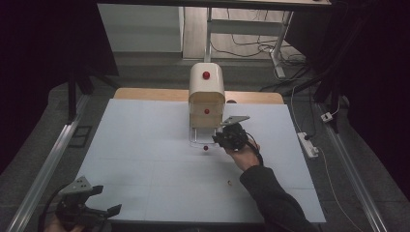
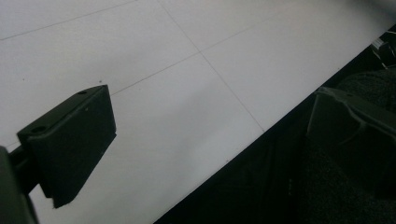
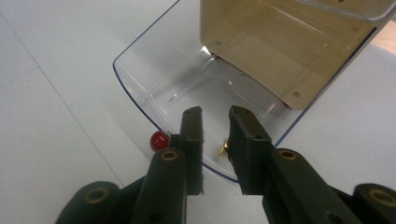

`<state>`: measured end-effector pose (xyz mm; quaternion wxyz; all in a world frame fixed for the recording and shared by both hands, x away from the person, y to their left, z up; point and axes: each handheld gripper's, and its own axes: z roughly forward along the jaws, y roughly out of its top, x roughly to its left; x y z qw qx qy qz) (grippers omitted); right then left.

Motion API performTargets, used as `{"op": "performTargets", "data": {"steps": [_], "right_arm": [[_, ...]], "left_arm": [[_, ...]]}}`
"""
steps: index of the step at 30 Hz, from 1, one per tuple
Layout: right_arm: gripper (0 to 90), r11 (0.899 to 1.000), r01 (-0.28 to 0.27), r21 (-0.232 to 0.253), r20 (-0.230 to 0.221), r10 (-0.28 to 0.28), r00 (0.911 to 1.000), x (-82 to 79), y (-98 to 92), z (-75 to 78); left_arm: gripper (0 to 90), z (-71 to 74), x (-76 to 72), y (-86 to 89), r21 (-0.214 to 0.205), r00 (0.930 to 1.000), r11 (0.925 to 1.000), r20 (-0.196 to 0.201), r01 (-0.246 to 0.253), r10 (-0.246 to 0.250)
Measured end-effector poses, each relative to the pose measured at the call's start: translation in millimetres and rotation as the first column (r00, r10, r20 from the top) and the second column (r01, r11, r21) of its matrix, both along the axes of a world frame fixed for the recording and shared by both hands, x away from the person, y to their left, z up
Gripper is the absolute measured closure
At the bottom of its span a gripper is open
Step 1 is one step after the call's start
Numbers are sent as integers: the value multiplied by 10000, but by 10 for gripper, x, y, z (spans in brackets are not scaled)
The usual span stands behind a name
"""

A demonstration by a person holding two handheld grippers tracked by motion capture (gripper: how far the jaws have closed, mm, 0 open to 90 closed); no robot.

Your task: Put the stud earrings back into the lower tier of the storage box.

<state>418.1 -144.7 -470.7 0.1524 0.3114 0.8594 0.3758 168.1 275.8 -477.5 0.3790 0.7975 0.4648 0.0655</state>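
High view. A cream drawer cabinet [image 1: 207, 96] with a rounded top stands at the 12 o'clock edge of the white tabletop [image 1: 145, 159]. Two red knobs mark its front, one above the other. No brand, label or writing can be read on it or on anything else in the scene. Its lowest drawer, a clear plastic drawer [image 1: 203, 137], is pulled out toward 6 o'clock, and its own red knob [image 1: 206, 147] sits at its front wall. The right tongs [image 1: 218, 139], held in the person's right hand [image 1: 244, 153], reach the drawer from 4 o'clock. A small orange-brown piece [image 1: 229, 182] lies alone on the tabletop at 5 o'clock from the drawer, well apart from it. The left tongs [image 1: 109, 200] rest at the 7 o'clock corner of the tabletop, far from the cabinet.

Right gripper view. The right tongs [image 3: 215, 116] hang over the drawer's front rim [image 3: 135, 100], jaws parted by a narrow gap and grasping nothing. A small tan object [image 3: 223, 148] lies on the drawer floor, seen through that gap; what it is cannot be told. The red knob [image 3: 159, 140] sits just at 9 o'clock of the near jaw.

Left gripper view. The left tongs stand released, one jaw over the white surface, the other beyond its dark edge, with nothing between them.
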Motion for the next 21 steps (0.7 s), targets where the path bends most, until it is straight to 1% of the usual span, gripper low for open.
{"op": "performTargets", "data": {"steps": [1,2,4,5,6,13,15,17,18,19,21], "right_arm": [[734,10000,0,0,0,0,10000,0,0,0],[702,10000,-53,53,-25,53,10000,-10,-1,8],[668,9999,-96,81,-26,96,10000,-27,4,15],[668,9999,-96,81,-26,96,10000,-27,4,15],[623,9999,-124,85,-34,124,9999,-44,5,27],[485,9992,-64,400,-190,71,9998,-94,-32,58],[432,9986,-51,525,-260,64,9996,-109,-52,65],[415,9983,-9,586,-288,26,9996,-117,-63,69],[377,9975,53,711,-321,-30,9995,-143,-91,80],[352,9973,54,739,-402,-24,9992,-156,-107,85],[324,9968,79,790,-471,-42,9989,-192,-144,92]], "left_arm": [[7,0,-1,1,-8,10000,10000,5,-2,2],[7,1,-2,2,-8,10000,10000,8,3,-3],[7,1,-3,3,-19,10000,10000,2,15,-15],[7,1,-3,2,-17,10000,10000,5,17,-17],[7,1,-4,2,-9,10000,10000,7,29,-29],[7,1,-8,5,-84,10000,10000,16,41,-41],[7,1,-7,7,-93,10000,9999,19,50,-50],[7,1,-9,7,-114,10000,9999,19,59,-59],[7,1,-11,8,-133,10000,9999,14,92,-92],[7,1,-12,11,-160,10000,9998,15,92,-91],[7,0,-10,19,-232,10000,9997,-28,61,-62]]}}
